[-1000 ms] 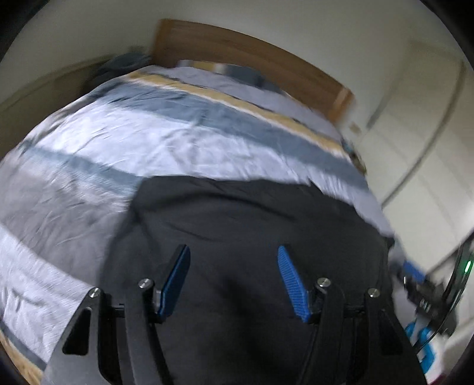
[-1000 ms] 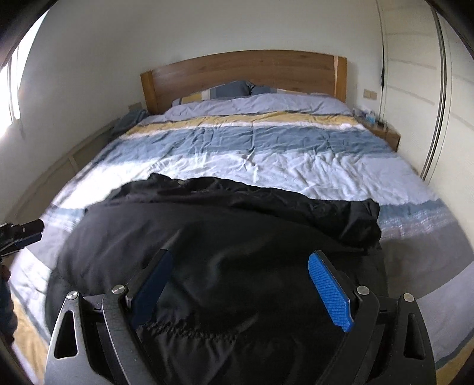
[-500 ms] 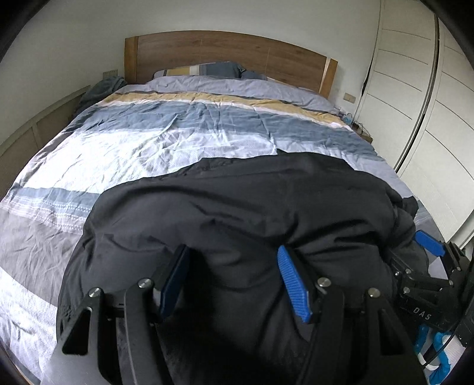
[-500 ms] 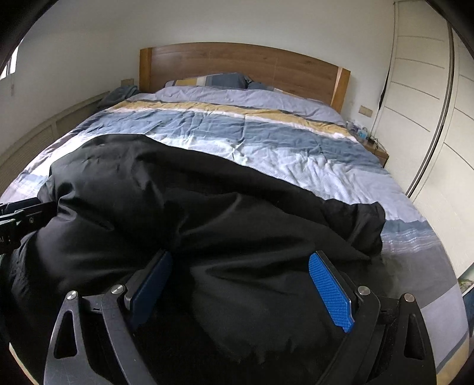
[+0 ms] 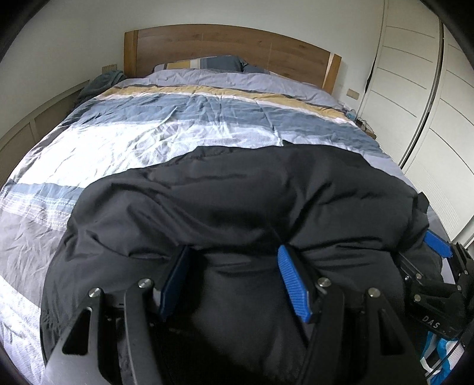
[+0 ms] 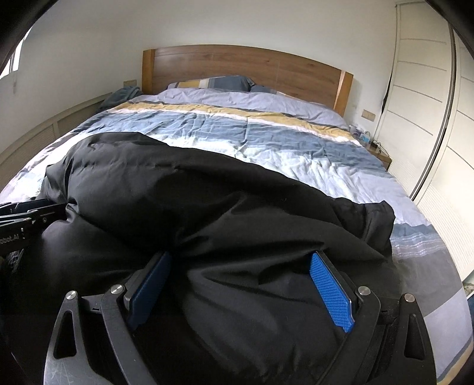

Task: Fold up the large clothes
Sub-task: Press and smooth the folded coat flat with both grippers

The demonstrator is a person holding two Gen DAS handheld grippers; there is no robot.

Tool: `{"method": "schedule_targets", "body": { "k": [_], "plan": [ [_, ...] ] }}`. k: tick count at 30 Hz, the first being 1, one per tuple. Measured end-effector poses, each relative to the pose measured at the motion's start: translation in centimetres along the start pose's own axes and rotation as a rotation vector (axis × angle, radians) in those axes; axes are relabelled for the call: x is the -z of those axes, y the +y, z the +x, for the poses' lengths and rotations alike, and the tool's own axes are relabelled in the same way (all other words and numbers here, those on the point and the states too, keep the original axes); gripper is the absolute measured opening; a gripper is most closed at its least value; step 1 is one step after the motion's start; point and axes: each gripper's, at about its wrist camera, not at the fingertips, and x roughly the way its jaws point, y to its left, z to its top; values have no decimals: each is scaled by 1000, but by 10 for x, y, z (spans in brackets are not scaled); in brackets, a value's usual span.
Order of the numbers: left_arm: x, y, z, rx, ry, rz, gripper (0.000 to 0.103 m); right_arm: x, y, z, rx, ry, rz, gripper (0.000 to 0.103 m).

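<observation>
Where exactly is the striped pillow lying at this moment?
In both wrist views the striped pillow lies at the far end of the bed, against the wooden headboard, beyond the black garment.

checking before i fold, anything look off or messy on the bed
Only the black jacket stands out: it lies bunched and puffed across the foot of the striped duvet, not spread flat, with one end rumpled at the right. Nothing looks spilled or damaged.

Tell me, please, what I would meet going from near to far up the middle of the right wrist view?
right gripper → black garment → striped duvet → pillow → wooden headboard → wall.
</observation>
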Motion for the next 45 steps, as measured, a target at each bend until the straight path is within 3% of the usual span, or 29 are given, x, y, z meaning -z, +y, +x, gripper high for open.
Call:
{"method": "schedule_targets", "body": {
  "k": [15,28,32,39,42,45],
  "plan": [
    [-2,23,19,0,22,-67,63,3,-13,16,-18,9,18,99],
    [-2,72,22,-100,60,-170,63,4,-26,22,2,18,28,100],
    [0,95,22,-169,75,-194,63,6,-45,26,-13,34,70,101],
    [9,142,18,-275,118,-286,63,16,-111,39,-4,102,239,101],
    [11,137,-8,-313,59,-252,63,18,-138,38,113,143,267,100],
    [16,106,-36,-264,-12,-163,63,15,-150,17,101,116,299,100]
  ]
}}
